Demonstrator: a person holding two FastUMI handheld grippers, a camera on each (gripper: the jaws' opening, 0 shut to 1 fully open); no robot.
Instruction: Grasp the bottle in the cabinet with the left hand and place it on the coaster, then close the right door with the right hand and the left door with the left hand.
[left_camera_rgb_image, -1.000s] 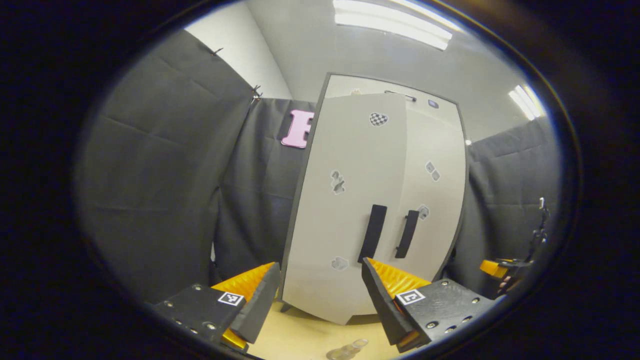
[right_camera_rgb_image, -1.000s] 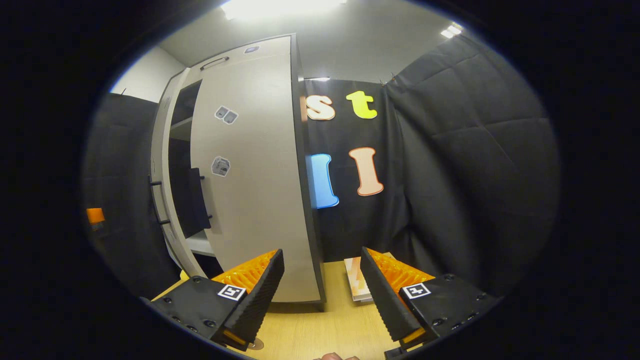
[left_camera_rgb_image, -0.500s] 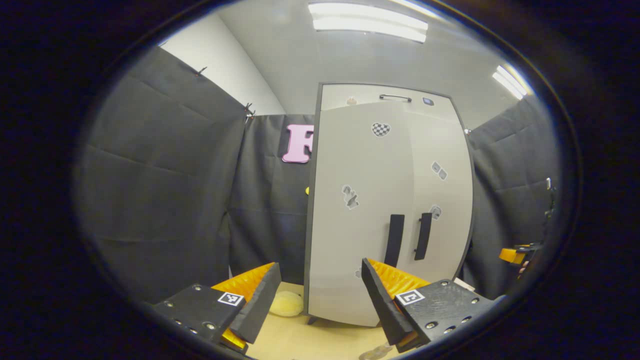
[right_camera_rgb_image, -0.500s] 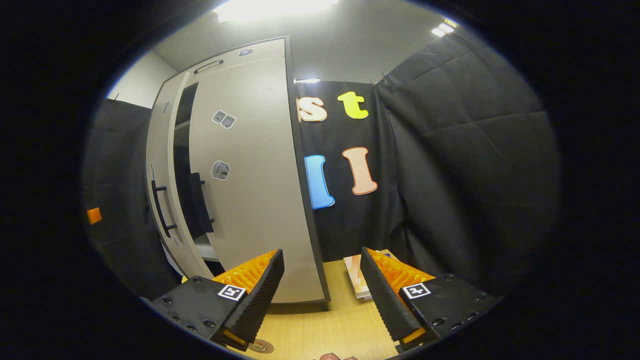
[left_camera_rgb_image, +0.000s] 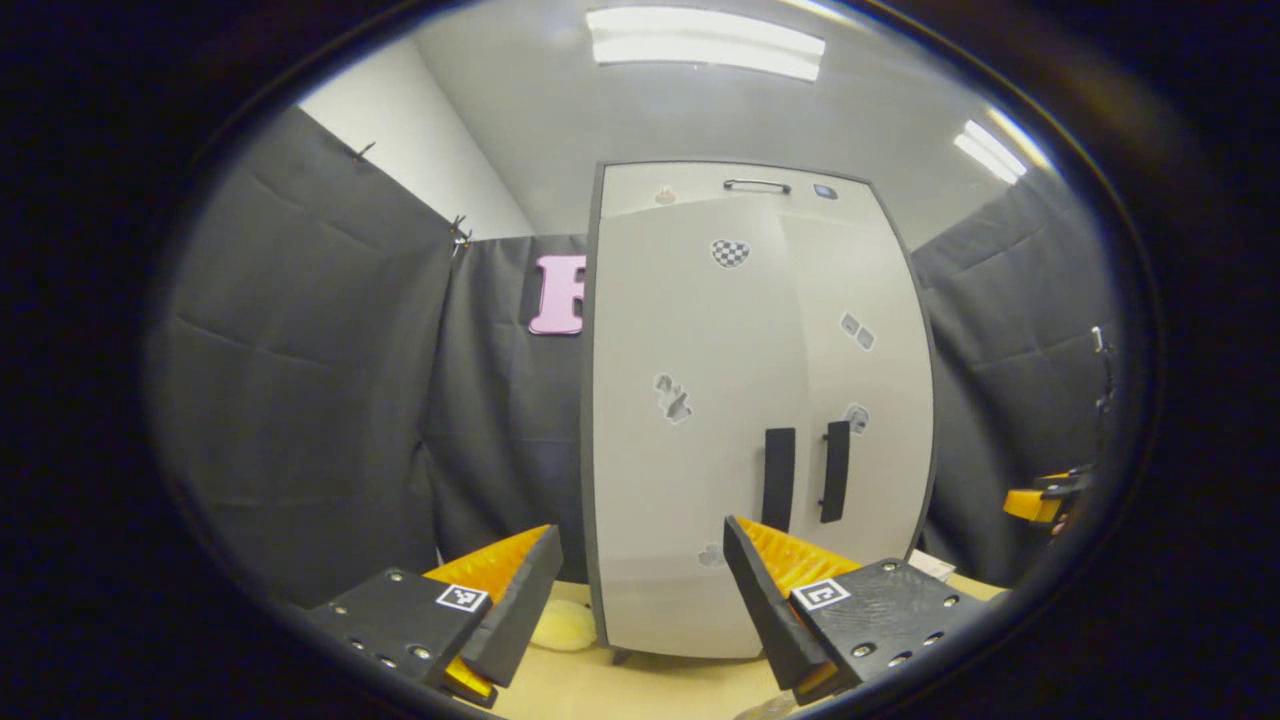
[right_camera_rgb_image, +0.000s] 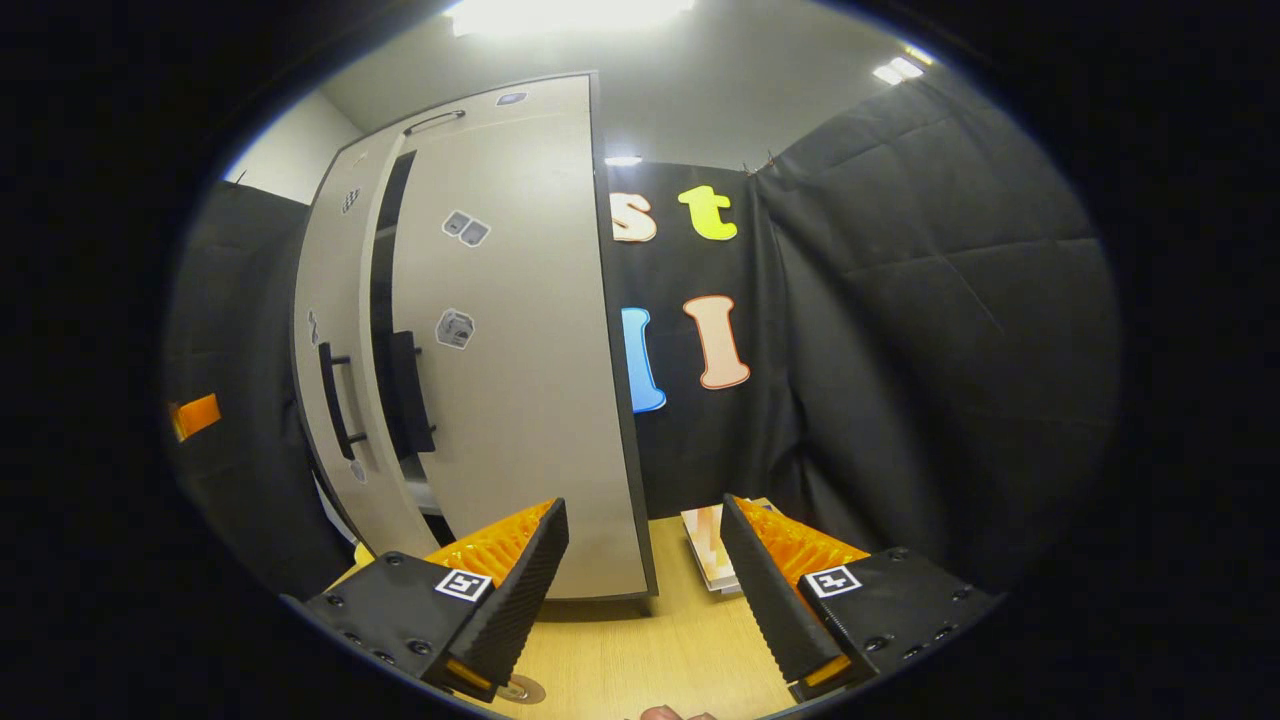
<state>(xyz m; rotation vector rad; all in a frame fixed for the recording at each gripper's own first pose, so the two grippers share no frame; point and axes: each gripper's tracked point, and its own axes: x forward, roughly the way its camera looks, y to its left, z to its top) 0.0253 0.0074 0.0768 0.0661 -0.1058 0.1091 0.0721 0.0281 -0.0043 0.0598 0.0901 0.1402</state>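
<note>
Nearest, the left tongs (left_camera_rgb_image: 640, 600) are spread and pinch nothing; the right tongs (right_camera_rgb_image: 645, 590) are likewise spread and empty over the wooden surface (right_camera_rgb_image: 650, 660). At 6 o'clock in the left gripper view a clear rim, likely the bottle (left_camera_rgb_image: 765, 708), peeks at the bottom edge; the coaster cannot be made out for sure. Farther off at 12 o'clock stands the cabinet (left_camera_rgb_image: 750, 400): from the right gripper view the left door (right_camera_rgb_image: 335, 400) seems a crack short of the right door (right_camera_rgb_image: 510, 380). Judged stage: closing the left door. Next, a gentle push with the left tongs until flush.
</note>
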